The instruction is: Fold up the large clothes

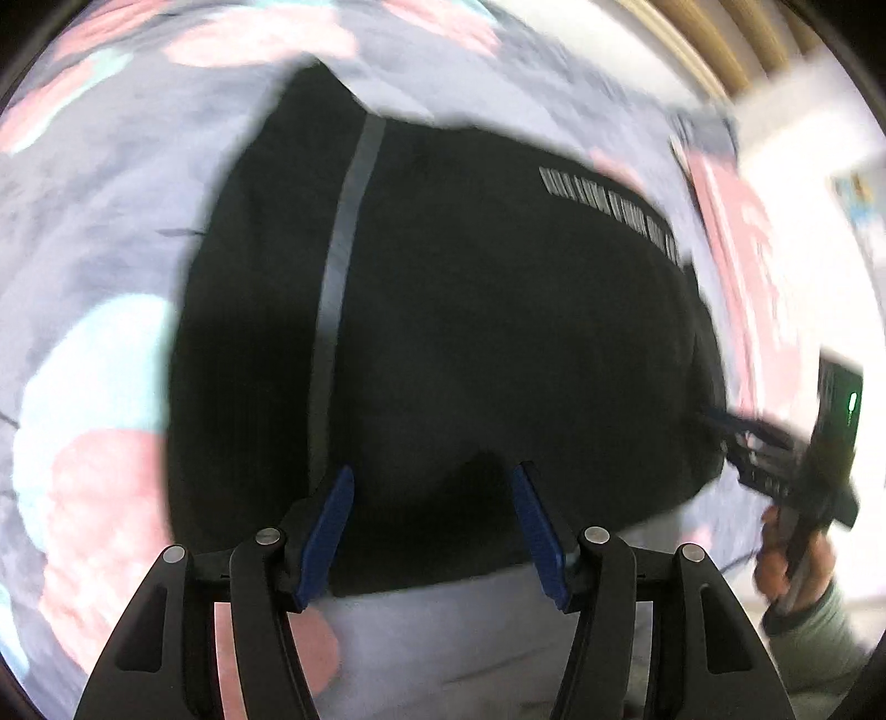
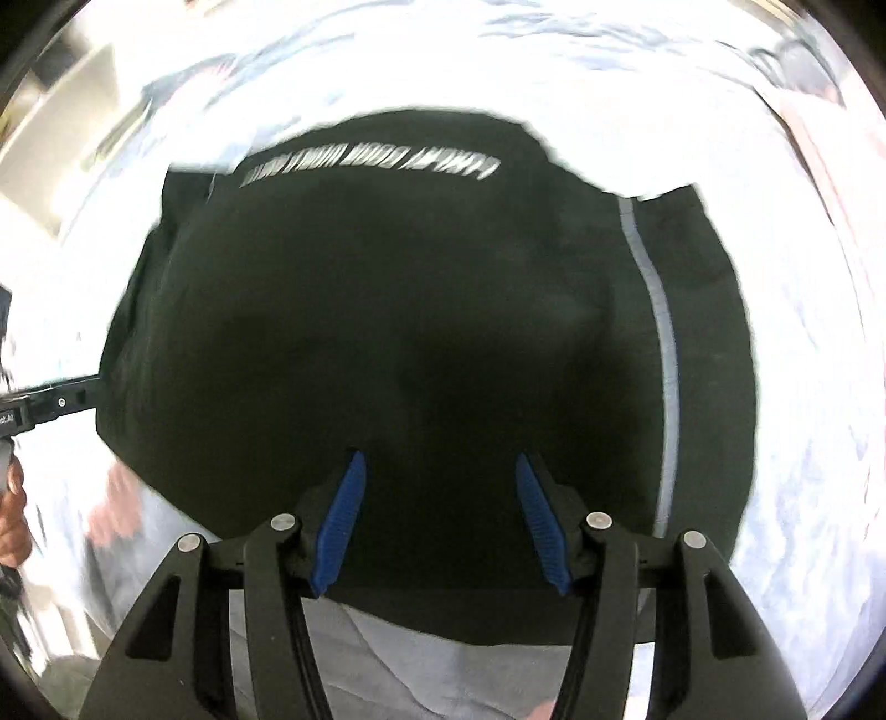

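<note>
Both claws hang released over the black garment (image 1: pixel 470 332): left claw (image 1: pixel 432 518), right claw (image 2: pixel 437 509). A fold looks done; next, each should grip the hem just ahead of it.

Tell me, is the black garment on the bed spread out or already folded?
Folded, at least partly: the black garment lies as a compact block on the floral bedsheet, with no sleeves spread out. How many folds, cannot tell.

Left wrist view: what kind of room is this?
Probably a bedroom: the black garment lies on a soft floral bedspread, with wooden slats, maybe a headboard, behind. Both grippers are open.
</note>
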{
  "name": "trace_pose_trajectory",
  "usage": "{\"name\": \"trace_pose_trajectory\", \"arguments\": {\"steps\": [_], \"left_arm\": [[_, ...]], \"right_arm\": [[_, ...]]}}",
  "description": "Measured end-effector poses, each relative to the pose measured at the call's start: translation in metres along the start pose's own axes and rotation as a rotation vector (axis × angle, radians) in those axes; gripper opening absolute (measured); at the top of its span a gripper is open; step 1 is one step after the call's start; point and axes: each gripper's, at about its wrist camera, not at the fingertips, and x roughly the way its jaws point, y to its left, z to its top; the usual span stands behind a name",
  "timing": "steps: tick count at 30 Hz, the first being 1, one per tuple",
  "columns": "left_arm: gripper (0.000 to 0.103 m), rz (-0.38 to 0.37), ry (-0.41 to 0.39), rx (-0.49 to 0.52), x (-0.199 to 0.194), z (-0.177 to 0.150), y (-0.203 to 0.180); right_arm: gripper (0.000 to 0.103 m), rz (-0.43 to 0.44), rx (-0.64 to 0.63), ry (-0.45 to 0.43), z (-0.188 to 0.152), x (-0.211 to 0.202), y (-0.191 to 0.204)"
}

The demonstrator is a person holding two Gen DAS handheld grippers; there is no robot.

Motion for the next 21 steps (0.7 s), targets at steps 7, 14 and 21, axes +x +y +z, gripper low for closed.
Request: {"name": "trace_pose_trajectory", "arguments": {"steps": [7,14,21], "left_arm": [[0.062,0.137,0.052,-0.013,0.050,0.006,-0.003],[0.062,0.042,-0.053,-0.065,-0.007,0.001,0.022],[0.062,0.040,-0.168,-0.229,-0.063,0.018,0.088]], "right_arm": [[0.060,-0.037,0.031,0.092,0.001,0.051,-0.012],[0.063,0.053,0.156,0.055,-0.001,0.015,-0.064],[0.075,-0.021,0.293,-0.046,-0.010,-0.035,-0.141]]}}
